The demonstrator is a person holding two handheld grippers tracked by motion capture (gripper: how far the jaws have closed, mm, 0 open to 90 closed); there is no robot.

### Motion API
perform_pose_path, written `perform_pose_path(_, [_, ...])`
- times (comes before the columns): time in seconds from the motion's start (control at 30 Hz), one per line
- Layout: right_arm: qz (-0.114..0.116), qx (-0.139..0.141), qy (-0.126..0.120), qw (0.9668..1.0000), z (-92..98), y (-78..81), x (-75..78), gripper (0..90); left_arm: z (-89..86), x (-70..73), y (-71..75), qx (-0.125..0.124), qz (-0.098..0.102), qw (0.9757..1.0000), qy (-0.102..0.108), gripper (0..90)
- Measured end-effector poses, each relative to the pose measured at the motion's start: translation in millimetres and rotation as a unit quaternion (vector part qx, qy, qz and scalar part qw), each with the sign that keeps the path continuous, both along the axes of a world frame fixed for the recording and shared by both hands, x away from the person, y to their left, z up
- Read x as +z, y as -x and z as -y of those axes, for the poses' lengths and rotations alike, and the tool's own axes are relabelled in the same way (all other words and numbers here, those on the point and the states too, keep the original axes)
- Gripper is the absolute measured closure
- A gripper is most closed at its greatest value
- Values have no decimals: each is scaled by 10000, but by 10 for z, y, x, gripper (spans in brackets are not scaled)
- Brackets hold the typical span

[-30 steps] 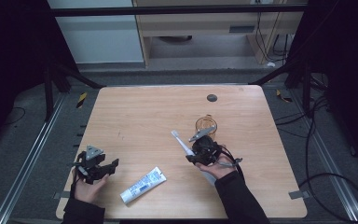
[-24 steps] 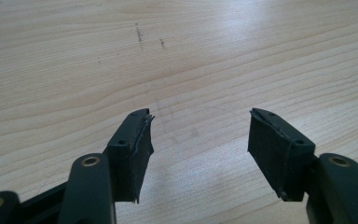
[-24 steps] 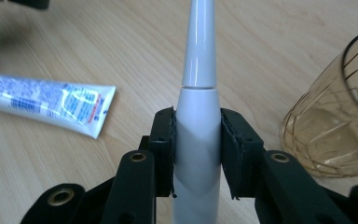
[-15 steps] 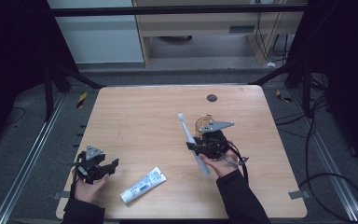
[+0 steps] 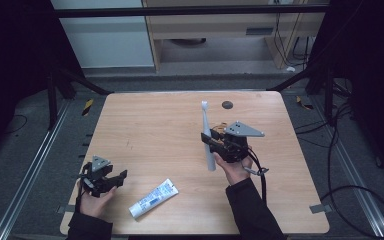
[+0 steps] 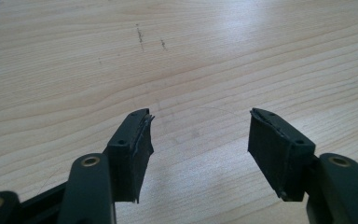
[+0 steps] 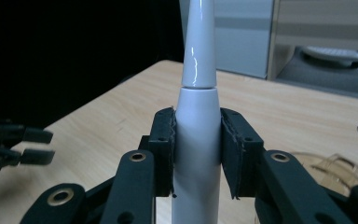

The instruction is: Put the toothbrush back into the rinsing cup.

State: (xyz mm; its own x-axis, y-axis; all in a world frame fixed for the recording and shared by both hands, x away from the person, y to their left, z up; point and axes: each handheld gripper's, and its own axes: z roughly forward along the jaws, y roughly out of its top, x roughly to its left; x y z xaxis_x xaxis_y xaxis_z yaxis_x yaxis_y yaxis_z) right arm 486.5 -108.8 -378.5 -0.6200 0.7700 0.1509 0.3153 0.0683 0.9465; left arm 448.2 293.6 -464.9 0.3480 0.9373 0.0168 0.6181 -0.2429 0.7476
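Right tongs [image 5: 211, 143] clenched on a white toothbrush [image 5: 206, 131], held above the bench [image 5: 150, 125], head pointing to its far edge. Left tongs [image 5: 115, 177] released, nothing between them, low over the bench's near left corner. Toothpaste tube [image 5: 153, 198] flat on the bench, capped, near the left tongs.

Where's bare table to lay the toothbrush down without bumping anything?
The widest bare patch on the table is the far-left stretch, between the far edge and the left gripper. The near-right corner is also free. It is tighter around the toothpaste tube near the front, and under the right gripper holding the toothbrush.
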Motion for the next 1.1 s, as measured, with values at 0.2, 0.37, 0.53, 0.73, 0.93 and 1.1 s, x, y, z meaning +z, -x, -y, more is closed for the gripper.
perform_pose_path(0.2, [299, -252, -153, 9991, -25, -65, 57, 675, -5, 1, -1, 4, 2, 10000, 7, 388])
perform_pose_path(0.37, [505, -444, -241, 9974, -18, -131, 107, 675, -9, 1, -3, 8, 7, 10000, 15, 388])
perform_pose_path(0.53, [646, -663, -415, 9948, 34, -194, 157, 675, -10, 2, -3, 10, 12, 10000, 18, 388])
perform_pose_path(0.73, [832, -916, -499, 9911, 114, -255, 208, 675, -12, 1, -4, 16, 15, 10000, 21, 388])
perform_pose_path(0.93, [934, -1129, -510, 9879, 192, -313, 246, 675, -13, 0, -5, 19, 17, 10000, 23, 388])
perform_pose_path(1.1, [1098, -1382, -536, 9828, 296, -385, 278, 675, -12, -1, -6, 28, 25, 10000, 40, 388])
